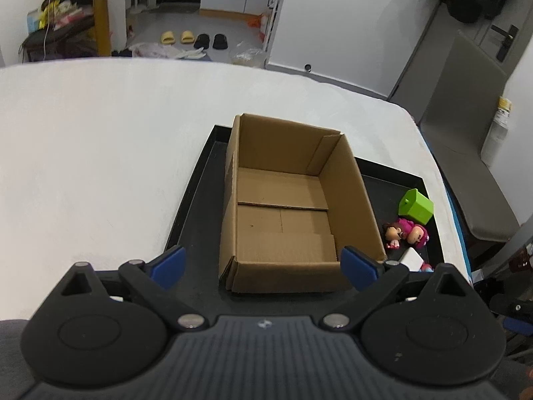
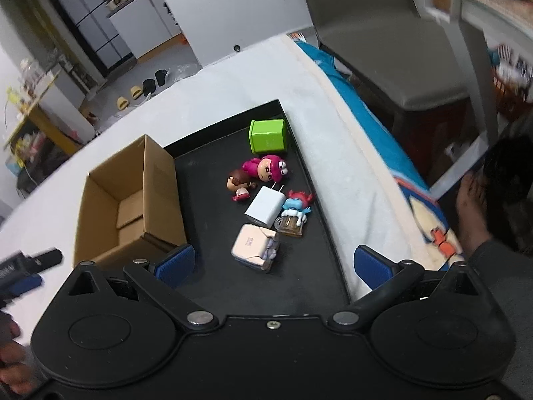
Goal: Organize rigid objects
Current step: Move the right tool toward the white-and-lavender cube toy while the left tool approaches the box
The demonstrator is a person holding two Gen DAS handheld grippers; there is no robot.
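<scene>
Open brown cardboard box (image 1: 286, 206) stands on left part of shallow black tray (image 2: 233, 286), tray on white-covered table (image 1: 100, 150). Box interior holds nothing.

Right part of tray: green plastic cube (image 2: 269, 136), pink-haired doll figure (image 2: 268, 168), small brown-haired figure (image 2: 239, 185), white plug adapter (image 2: 265, 206), blue figure with red hair (image 2: 294, 204), beige square case (image 2: 255, 247).

Left gripper (image 1: 263, 265): fingers wide, nothing between, box's near wall ahead.

Right gripper (image 2: 274, 263): fingers wide, nothing gripped, beige case just ahead.

Both wrist views angled down, close; share cardboard box (image 1: 289, 206), black tray (image 2: 299, 276).
</scene>
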